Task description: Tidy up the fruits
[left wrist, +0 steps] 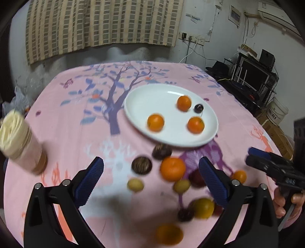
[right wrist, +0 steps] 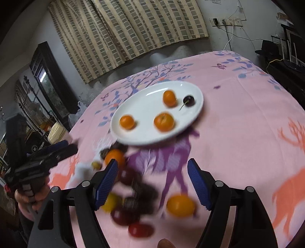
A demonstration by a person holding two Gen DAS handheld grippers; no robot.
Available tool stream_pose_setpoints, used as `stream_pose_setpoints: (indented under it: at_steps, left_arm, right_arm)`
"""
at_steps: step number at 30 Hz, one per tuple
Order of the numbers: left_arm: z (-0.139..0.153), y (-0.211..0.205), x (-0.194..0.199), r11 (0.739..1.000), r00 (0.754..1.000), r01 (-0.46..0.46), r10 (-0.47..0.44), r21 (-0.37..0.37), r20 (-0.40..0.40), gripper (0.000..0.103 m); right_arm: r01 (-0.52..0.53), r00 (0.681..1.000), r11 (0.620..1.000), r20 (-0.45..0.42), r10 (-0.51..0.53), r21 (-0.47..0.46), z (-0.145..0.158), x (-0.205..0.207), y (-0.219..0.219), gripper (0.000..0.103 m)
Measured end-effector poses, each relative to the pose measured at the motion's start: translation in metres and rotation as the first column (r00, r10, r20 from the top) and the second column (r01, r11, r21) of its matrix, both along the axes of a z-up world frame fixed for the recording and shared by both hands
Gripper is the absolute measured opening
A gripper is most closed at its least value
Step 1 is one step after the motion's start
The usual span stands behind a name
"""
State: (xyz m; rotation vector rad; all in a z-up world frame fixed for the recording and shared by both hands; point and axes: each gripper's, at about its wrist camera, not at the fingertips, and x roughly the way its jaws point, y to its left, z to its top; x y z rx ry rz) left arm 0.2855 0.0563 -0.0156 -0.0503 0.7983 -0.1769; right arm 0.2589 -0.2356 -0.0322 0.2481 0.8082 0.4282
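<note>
Both grippers, left (left wrist: pixel 150 177) and right (right wrist: pixel 152 179), hover with jaws wide and empty over loose fruit near the table's front edge, just before the plate (left wrist: pixel 141 106); the small round orange (left wrist: pixel 172 168) probably rolls easily, so grip across its middle

Lived-in home room — curtain (left wrist: pixel 103 24), tablecloth (left wrist: pixel 76 114), wall air-conditioner (left wrist: pixel 274 13)

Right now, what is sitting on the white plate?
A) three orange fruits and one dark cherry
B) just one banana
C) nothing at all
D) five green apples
A: the white plate holds three orange fruits and one dark cherry with its stem, seen in both wrist views; the other fruit lies on the pink cloth beside it.
</note>
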Motion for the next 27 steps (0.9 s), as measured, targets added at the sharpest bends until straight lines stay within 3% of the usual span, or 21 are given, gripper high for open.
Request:
stream_pose_setpoints:
  at_steps: [4,8,12,19,27]
  left_arm:
    - [-0.030,0.017,-0.028,1.000,1.000,-0.016,0.015,-0.018,-0.025,0.098]
    - [-0.053,0.026,-0.041,0.999,0.995,-0.053,0.052,-0.009,-0.089,0.098]
    - [-0.048,0.026,-0.055,0.999,0.999,-0.032,0.032,-0.010,-0.037,0.098]
    - [-0.048,0.027,-0.060,0.999,0.999,-0.037,0.036,-0.010,-0.038,0.098]
    - [-0.048,0.032,-0.060,0.998,0.998,-0.044,0.042,-0.039,-0.045,0.098]
  right_arm:
    - [-0.022,1.000,0.999,-0.019,0.021,-0.036,-0.019,-0.056,0.007,0.076]
    - [-0.062,0.998,0.991,-0.021,0.060,-0.115,-0.027,-0.080,0.021,0.063]
    - [-0.056,0.998,0.985,-0.013,0.055,-0.166,-0.033,-0.081,0.030,0.052]
    - [-0.080,0.996,0.977,-0.053,0.071,-0.200,-0.043,-0.070,0.038,0.036]
    - [-0.088,0.995,0.977,-0.067,0.076,-0.193,-0.044,-0.066,0.039,0.030]
